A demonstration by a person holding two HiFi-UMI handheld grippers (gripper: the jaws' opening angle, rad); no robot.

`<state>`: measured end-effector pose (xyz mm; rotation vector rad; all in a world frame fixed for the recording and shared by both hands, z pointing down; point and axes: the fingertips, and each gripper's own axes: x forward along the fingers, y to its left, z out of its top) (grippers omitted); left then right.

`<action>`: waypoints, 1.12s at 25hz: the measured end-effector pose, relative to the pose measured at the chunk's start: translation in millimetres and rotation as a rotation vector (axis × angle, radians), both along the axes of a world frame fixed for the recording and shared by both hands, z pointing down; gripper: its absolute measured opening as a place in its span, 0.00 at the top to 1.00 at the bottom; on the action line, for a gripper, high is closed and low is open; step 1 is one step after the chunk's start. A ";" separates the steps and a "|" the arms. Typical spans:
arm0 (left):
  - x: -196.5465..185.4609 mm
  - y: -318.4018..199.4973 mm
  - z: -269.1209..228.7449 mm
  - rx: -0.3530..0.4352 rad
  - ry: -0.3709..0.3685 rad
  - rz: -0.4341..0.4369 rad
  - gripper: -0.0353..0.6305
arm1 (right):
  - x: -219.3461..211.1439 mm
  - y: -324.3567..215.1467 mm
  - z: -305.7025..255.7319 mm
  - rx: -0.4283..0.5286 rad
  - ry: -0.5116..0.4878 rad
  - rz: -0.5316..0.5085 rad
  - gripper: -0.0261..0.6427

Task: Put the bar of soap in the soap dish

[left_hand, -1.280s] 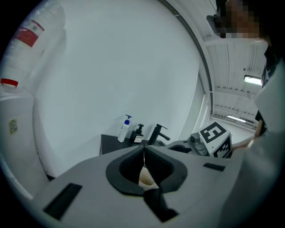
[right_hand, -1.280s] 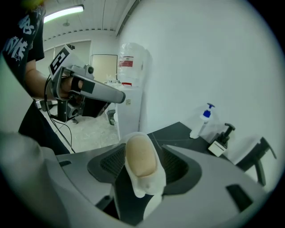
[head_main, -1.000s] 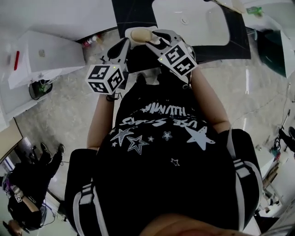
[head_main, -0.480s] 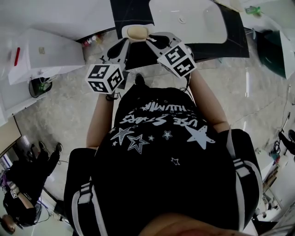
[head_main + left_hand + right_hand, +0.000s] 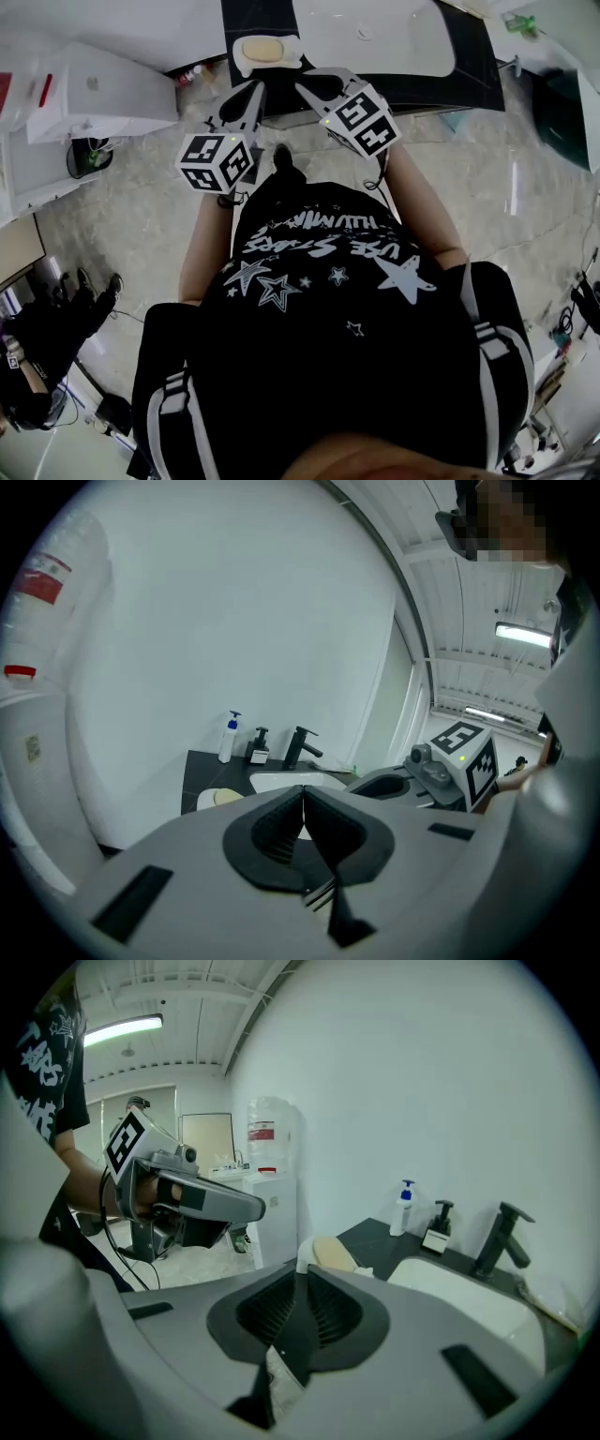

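Soap [image 5: 263, 48] is in the dish [image 5: 242, 67], just left of the sink [image 5: 412, 56]. Left gripper [image 5: 302, 792] is closed and empty, and the right gripper [image 5: 298, 1277] has just been closing on nothing. Both are near the dish, so a stray bump could probably knock it off the counter.

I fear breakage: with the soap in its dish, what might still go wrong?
The soap dish sits at the dark counter's front corner, by the edge; a knock from the nearby left tool might send it to the floor. The bar of soap lies loose in it and might slide out.
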<state>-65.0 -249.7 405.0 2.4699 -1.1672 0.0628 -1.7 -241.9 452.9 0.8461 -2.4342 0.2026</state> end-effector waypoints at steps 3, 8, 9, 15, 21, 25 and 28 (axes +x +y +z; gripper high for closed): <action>4.9 19.7 -0.5 0.007 -0.007 -0.013 0.93 | 5.2 16.7 -2.5 0.015 -0.010 -0.011 0.89; 19.5 54.9 0.8 0.015 -0.014 -0.031 0.93 | 20.2 49.3 -5.3 0.032 -0.022 -0.025 0.90; 23.1 62.9 0.5 0.017 -0.013 -0.033 0.93 | 24.1 56.7 -5.3 0.034 -0.019 -0.026 0.90; 47.0 113.5 -5.3 0.036 -0.022 -0.038 0.93 | 46.4 102.7 -10.5 0.047 -0.037 -0.029 0.90; 58.3 166.7 -10.2 0.049 -0.022 -0.067 0.93 | 60.2 150.8 -15.7 0.073 -0.063 -0.041 0.91; 67.4 198.4 -11.2 0.053 -0.026 -0.085 0.93 | 72.2 183.7 -16.7 0.068 -0.077 -0.052 0.91; 73.5 214.3 -15.9 0.064 -0.024 -0.101 0.93 | 79.9 200.2 -17.7 0.068 -0.087 -0.059 0.91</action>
